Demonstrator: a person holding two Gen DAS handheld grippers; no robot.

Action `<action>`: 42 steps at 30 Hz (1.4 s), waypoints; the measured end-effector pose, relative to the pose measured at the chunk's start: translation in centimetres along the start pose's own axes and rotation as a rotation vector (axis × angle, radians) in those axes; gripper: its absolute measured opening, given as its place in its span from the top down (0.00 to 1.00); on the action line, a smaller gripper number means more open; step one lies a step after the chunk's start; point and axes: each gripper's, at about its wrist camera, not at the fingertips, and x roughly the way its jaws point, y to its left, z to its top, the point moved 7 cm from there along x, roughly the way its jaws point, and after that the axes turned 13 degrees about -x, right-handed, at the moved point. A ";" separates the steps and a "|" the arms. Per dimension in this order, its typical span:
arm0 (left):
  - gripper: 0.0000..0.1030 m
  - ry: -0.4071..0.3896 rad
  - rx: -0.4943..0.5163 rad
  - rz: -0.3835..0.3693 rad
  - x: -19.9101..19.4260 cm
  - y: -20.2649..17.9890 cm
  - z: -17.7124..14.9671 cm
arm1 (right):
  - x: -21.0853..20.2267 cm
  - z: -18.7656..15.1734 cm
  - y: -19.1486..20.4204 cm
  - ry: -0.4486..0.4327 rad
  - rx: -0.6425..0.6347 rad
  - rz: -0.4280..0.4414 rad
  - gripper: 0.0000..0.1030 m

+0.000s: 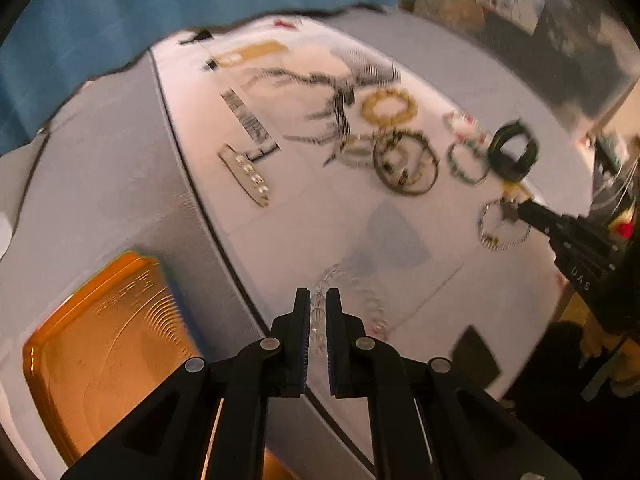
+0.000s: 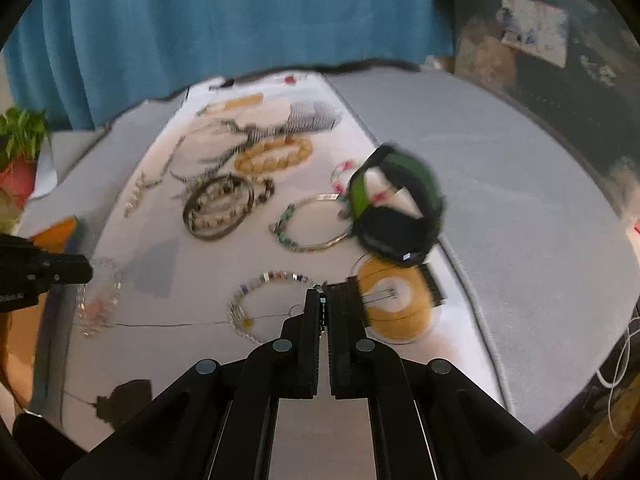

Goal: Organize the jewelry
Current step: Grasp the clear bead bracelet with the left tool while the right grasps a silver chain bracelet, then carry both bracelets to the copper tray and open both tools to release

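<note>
On a white cloth [image 1: 320, 216] lie many bracelets and bangles. My left gripper [image 1: 318, 294] points down at the cloth's near edge, shut on a clear bead bracelet [image 1: 372, 300]; beads show in the narrow gap between its pads. The right wrist view shows that same left gripper [image 2: 86, 270] at the clear bead bracelet [image 2: 84, 316]. My right gripper [image 2: 323, 296] is shut on one end of a bracelet of small coloured square beads [image 2: 280, 276]. From the left wrist, the right gripper [image 1: 520, 205] is at the coloured bead bracelet [image 1: 490, 240], far right.
An orange tin tray [image 1: 100, 340] rests on grey fabric left of the cloth. An amber bead bracelet [image 2: 276, 156], a dark bangle [image 2: 218, 208], a green-beaded wire bangle [image 2: 308, 220], a black-and-green band [image 2: 396, 208] and a yellow disc [image 2: 392, 304] share the cloth. A blue curtain [image 2: 240, 20] hangs behind.
</note>
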 end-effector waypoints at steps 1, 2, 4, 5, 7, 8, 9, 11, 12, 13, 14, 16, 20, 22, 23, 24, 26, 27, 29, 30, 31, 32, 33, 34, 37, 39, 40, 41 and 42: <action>0.95 -0.014 -0.012 -0.007 -0.8 0.1 -0.1 | -0.7 0.2 0.0 -0.011 0.004 0.008 0.97; 0.95 -0.032 -0.025 -0.015 -1.8 0.0 -0.3 | -1.4 0.4 0.0 -0.019 0.004 0.017 0.97; 0.95 -0.058 -0.041 -0.028 -3.5 0.0 -0.7 | -2.8 0.9 0.3 -0.037 -0.009 0.023 0.97; 0.95 -0.071 -0.052 -0.032 -4.3 0.0 -1.0 | -3.4 1.2 0.4 -0.044 -0.015 0.024 0.96; 0.95 -0.098 -0.081 -0.038 -5.9 0.2 -1.5 | -4.8 1.4 0.9 -0.060 -0.029 0.026 0.97; 0.95 -0.115 -0.100 -0.040 -6.8 0.4 -1.8 | -5.6 1.6 1.1 -0.072 -0.033 0.025 0.97; 0.95 -0.126 -0.114 -0.046 -7.6 0.6 -2.3 | -6.3 1.7 1.3 -0.082 -0.038 0.024 0.96; 0.95 -0.148 -0.133 -0.056 -9.2 0.8 -3.2 | -7.7 2.1 1.8 -0.100 -0.051 0.022 0.97; 0.95 -0.162 -0.140 -0.054 -10.1 0.9 -3.7 | -8.5 2.2 2.1 -0.109 -0.060 0.021 0.96; 0.95 -0.172 -0.141 -0.052 -10.8 1.0 -4.2 | -9.2 2.3 2.4 -0.116 -0.069 0.021 0.97; 0.95 -0.184 -0.143 -0.051 -11.5 1.1 -4.7 | -9.9 2.4 2.9 -0.124 -0.078 0.021 0.97; 0.95 -0.208 -0.154 -0.056 -13.2 1.2 -5.9 | -11.5 2.3 4.0 -0.140 -0.101 0.030 0.96; 0.95 -0.246 -0.188 -0.058 -16.6 1.6 -8.8 | -14.4 1.5 6.3 -0.161 -0.140 0.063 0.96; 0.95 -0.262 -0.204 -0.049 -18.1 1.9 -10.4 | -15.8 0.6 7.8 -0.165 -0.167 0.083 0.96; 0.95 -0.271 -0.210 -0.042 -18.9 2.1 -11.2 | -16.3 0.2 8.4 -0.167 -0.177 0.090 0.96; 0.95 -0.277 -0.214 -0.033 -19.4 2.2 -12.0 | -16.9 -0.3 9.1 -0.165 -0.192 0.098 0.96; 0.95 -0.292 -0.224 -0.020 -20.6 2.5 -13.4 | -17.7 -1.3 10.4 -0.159 -0.217 0.119 0.96; 0.95 -0.298 -0.231 -0.015 -21.2 2.7 -14.2 | -18.1 -1.9 11.2 -0.153 -0.231 0.129 0.96; 0.95 -0.307 -0.245 -0.007 -21.9 3.2 -15.6 | -18.8 -2.9 12.3 -0.146 -0.255 0.140 0.96; 0.95 -0.311 -0.253 -0.006 -22.2 3.4 -16.3 | -19.1 -3.3 12.9 -0.142 -0.266 0.147 0.96; 0.95 -0.313 -0.259 -0.005 -22.5 3.6 -16.8 | -19.5 -3.7 13.4 -0.140 -0.276 0.153 0.96; 0.95 -0.317 -0.266 -0.004 -22.7 3.7 -17.4 | -19.8 -4.0 13.8 -0.140 -0.286 0.157 0.96; 0.95 -0.321 -0.269 -0.001 -23.0 3.9 -18.0 | -20.1 -4.2 14.1 -0.139 -0.294 0.160 0.96; 0.95 -0.325 -0.272 0.003 -23.1 4.0 -18.5 | -20.4 -4.6 14.6 -0.140 -0.303 0.165 0.96; 0.95 -0.334 -0.281 0.012 -23.6 4.4 -19.6 | -21.2 -5.3 15.8 -0.143 -0.335 0.175 0.96; 0.95 -0.338 -0.289 0.009 -23.7 4.4 -19.9 | -21.6 -5.5 16.4 -0.142 -0.351 0.178 0.96; 0.95 -0.340 -0.290 0.008 -23.8 4.5 -20.2 | -21.7 -5.7 16.6 -0.141 -0.357 0.179 0.96; 0.95 -0.340 -0.290 0.008 -23.8 4.6 -20.4 | -21.7 -5.7 16.8 -0.140 -0.363 0.180 0.96; 0.95 -0.342 -0.291 0.008 -23.8 4.7 -20.5 | -21.8 -5.9 17.0 -0.137 -0.369 0.181 0.96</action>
